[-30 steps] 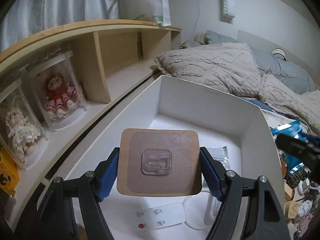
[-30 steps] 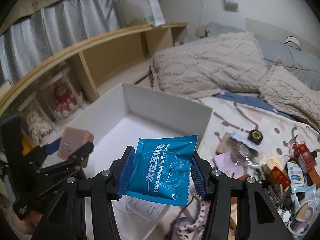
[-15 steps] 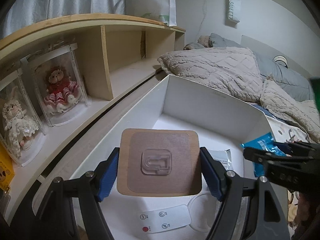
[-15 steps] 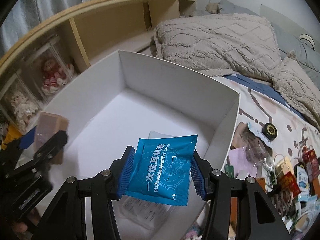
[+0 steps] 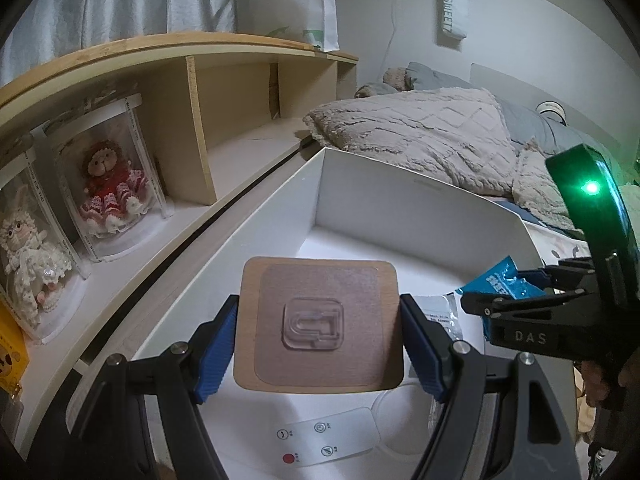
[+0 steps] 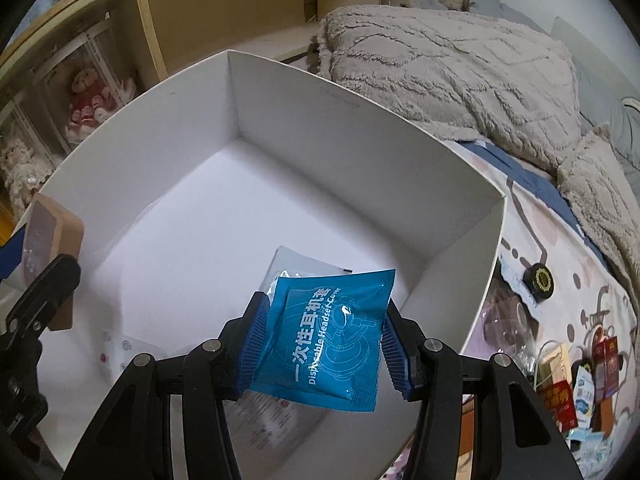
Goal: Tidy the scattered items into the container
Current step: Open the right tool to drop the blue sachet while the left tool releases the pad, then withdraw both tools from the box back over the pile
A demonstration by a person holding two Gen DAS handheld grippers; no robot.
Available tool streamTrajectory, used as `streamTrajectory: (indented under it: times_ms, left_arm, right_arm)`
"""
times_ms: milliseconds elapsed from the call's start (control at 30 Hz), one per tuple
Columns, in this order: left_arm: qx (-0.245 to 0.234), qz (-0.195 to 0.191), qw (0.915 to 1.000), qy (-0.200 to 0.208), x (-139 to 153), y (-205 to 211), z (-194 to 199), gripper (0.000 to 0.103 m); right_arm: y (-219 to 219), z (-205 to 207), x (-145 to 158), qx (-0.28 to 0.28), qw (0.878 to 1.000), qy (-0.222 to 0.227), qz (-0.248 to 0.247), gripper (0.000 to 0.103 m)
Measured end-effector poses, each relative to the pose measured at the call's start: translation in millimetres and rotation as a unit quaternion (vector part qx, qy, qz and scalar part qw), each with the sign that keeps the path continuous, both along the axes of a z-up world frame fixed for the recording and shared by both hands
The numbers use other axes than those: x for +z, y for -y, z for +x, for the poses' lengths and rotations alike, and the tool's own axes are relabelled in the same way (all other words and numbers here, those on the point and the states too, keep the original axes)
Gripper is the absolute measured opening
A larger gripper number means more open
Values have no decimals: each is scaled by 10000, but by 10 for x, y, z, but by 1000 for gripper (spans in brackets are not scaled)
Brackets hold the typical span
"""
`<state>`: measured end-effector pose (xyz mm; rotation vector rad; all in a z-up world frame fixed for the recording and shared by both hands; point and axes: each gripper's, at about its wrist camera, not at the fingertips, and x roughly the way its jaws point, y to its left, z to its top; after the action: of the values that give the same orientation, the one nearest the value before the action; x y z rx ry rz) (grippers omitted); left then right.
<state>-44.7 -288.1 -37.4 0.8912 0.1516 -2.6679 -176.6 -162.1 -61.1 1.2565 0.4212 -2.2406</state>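
Observation:
A large white box (image 5: 404,200) stands on the bed; it also shows in the right wrist view (image 6: 320,112). My left gripper (image 5: 320,336) is shut on a brown card with a clear adhesive hook (image 5: 316,320) and holds it above the box's near left part. My right gripper (image 6: 324,344) is shut on a blue headset-cover packet (image 6: 328,336) and holds it above the box's inside, near the right wall. The packet (image 5: 500,284) and right gripper also show in the left wrist view. A white remote (image 5: 328,436) and a clear plastic bag (image 5: 440,312) lie in the box.
A wooden shelf (image 5: 192,128) with boxed dolls (image 5: 108,188) runs along the left of the box. A beige blanket (image 6: 448,60) lies behind it. Several small items (image 6: 560,384) and a black round tin (image 6: 540,278) are scattered on the bedsheet to the right.
My right gripper has moved left with the blue packet, from beside the box to above its inside. My left gripper keeps the hook card over the box, almost still.

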Motion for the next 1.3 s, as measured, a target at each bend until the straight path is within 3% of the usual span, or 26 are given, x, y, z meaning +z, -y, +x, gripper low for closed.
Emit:
streamTrajectory:
  times_ms: [200,367,700,833,1300]
  left_arm:
    - [-22,-11,10000,5,-7,-7,-7,76]
    - [-79,-25,10000,44,-7,-19,-27,76]
    - [-293,-238,9988,313,-40,-83,-70,76]
    - [-402,-86,9981,462,-55,-50,-99,76]
    - [-363,-235,9975,563,-36,-15,-141,76]
  right_arm:
    - [11,-12,-25,37,9996,-265,56,58]
    - [8,30,20,72,9993,-374,12,79]
    - [-69,163,52,142,9990,-401,-136,80]
    - [-93,227,84,208,9989,-380,-188,80]
    - [-201,422,164,471,9975,-406,-335,80]
